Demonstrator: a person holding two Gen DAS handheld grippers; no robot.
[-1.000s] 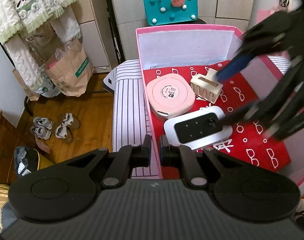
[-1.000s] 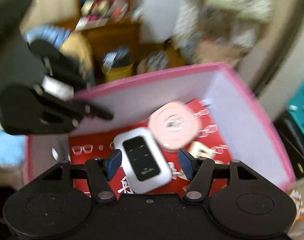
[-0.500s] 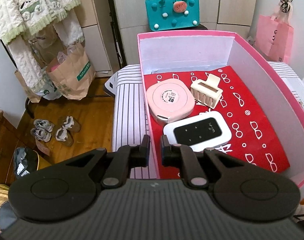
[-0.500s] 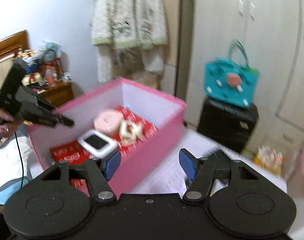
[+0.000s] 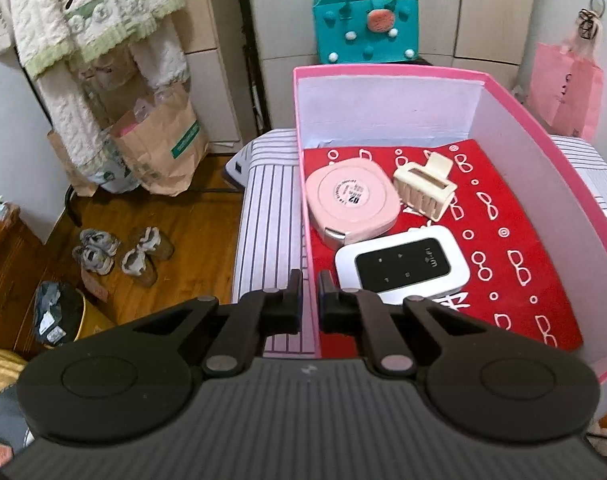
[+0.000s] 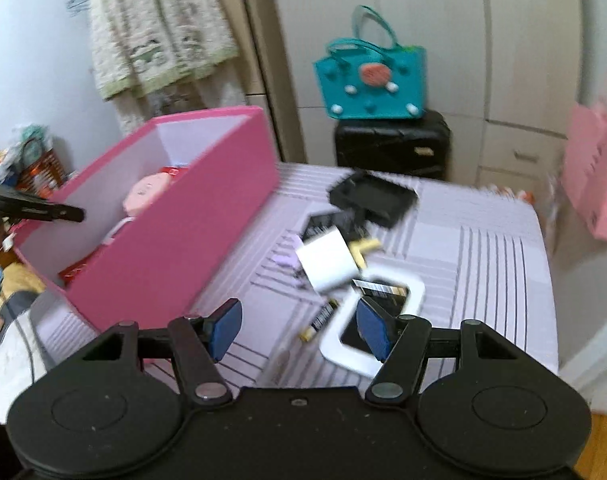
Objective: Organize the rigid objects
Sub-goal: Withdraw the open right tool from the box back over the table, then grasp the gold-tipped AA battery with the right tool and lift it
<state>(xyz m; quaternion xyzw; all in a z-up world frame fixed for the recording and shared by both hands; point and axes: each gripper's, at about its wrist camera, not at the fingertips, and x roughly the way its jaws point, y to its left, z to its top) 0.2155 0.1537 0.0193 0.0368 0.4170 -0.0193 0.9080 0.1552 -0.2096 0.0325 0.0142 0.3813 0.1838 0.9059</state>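
Striped bedspread (image 6: 483, 264) under pink box (image 6: 175, 240); teal bag (image 6: 371, 84) on black suitcase (image 6: 391, 148)

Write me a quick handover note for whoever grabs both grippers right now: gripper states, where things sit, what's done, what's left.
Left gripper: shut on the near-left wall of the pink box, steadying it.
Right gripper: open, empty, above the loose pile on the striped bed.
Done: pink round case, cream hair claw and white wifi router lie in the box.
Left: black tray, white block, battery, white-framed device and small bits around them; the view is blurred, so count again before picking.
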